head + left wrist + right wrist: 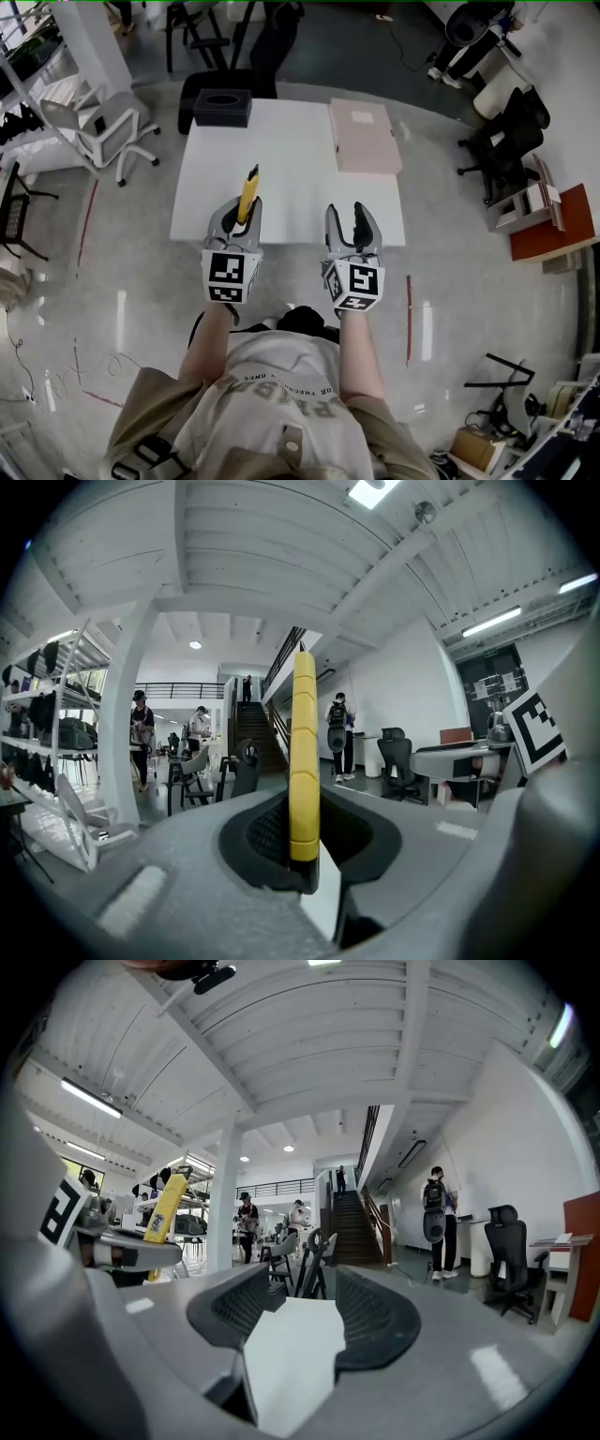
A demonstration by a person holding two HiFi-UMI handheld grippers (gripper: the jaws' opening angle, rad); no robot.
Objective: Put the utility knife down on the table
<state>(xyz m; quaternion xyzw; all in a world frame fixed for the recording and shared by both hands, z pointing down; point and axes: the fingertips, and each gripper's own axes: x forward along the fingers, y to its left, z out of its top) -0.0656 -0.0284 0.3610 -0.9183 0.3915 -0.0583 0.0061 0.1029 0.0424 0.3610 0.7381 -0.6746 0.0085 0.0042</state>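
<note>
One utility knife point(247, 190), probably light and rigid: left gripper point(237, 217) pinches its butt over the table's point(291, 159) near edge; right gripper point(353, 223) spread, empty.

open office — swivel chairs point(101, 129), white table point(281, 178)

**Yellow utility knife point(247, 193) being held over the near edge of the table point(291, 169)**

The utility knife, slim and yellow with a dark butt end, is sitting clamped between the jaws of the left gripper point(242, 214). Its butt is lying in the grip and its long body is sticking out forward past the fingertips. It is hanging over the white table's near edge, toward the near left corner, clear of the surface.
</note>
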